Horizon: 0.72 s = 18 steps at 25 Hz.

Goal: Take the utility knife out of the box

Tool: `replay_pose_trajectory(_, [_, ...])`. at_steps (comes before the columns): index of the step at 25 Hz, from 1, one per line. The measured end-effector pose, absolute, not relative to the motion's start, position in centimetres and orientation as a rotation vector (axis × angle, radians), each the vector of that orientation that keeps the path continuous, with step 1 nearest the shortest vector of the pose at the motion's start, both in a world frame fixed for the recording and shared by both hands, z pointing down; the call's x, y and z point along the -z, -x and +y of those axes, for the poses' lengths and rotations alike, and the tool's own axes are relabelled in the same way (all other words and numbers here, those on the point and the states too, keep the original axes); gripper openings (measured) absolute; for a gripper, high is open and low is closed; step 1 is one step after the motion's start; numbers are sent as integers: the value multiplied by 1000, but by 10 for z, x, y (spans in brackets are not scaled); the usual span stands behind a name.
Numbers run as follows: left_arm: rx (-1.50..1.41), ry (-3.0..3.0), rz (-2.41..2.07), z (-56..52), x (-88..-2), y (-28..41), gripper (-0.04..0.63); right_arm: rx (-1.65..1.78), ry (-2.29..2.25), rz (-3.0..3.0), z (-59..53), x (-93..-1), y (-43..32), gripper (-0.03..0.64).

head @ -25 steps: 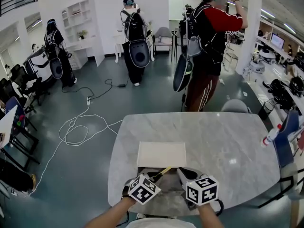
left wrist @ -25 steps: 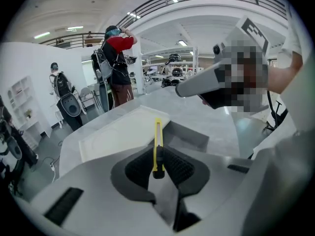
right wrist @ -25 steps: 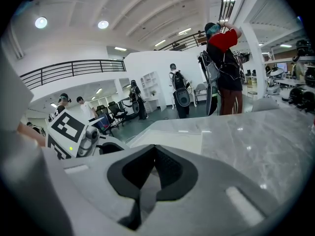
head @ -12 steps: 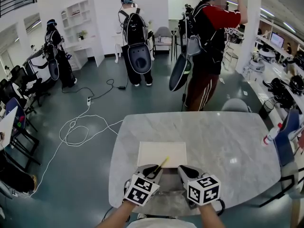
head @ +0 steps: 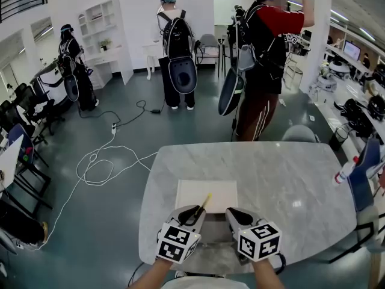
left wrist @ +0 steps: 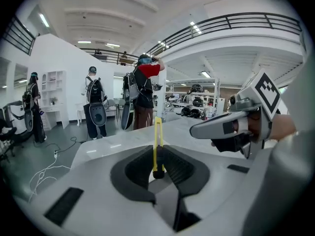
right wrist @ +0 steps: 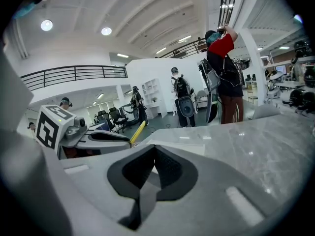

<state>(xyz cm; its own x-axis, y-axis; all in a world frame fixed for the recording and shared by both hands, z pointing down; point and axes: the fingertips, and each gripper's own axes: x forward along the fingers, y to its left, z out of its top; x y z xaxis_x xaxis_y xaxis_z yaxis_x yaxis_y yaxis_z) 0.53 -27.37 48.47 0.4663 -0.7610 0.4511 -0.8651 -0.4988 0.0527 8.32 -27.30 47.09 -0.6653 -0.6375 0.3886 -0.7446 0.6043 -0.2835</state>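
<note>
- Left gripper view: fingers [left wrist: 135, 168] of the left gripper [left wrist: 157, 150] clenched on the yellow utility knife [left wrist: 157, 139], gripped near its lower end, with the slim body rising straight up out of the pads.
- Right gripper view: fingers [right wrist: 170, 168] of the right gripper [right wrist: 153, 154] pressed together on nothing, just beside the left gripper and level with it.
- Key relation: knife already in the left fingers, so nearer that hand by far; long axis running away from the person and upward, free end out over the white box [head: 207, 191] in the head view.
- Seen from the head: left gripper [head: 194, 212] and right gripper [head: 233, 214] side by side at the near edge of the box, knife [head: 204, 203] slanting up and to the right between them.
- Probably lifted clear of the box, though not certain from these angles; next, likely a carry sideways onto bare desk [head: 289, 173].
- Hidden or unclear: box interior covered by both grippers; butt of the knife buried between the pads; blade out or retracted, impossible to tell.
</note>
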Motion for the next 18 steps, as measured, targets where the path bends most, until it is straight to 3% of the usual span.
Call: replay_pose_trajectory(18, [-349, -2398, -1483, -278, -465, 6, 60, -514, -1158, -2659, -275, -444, -76, 5])
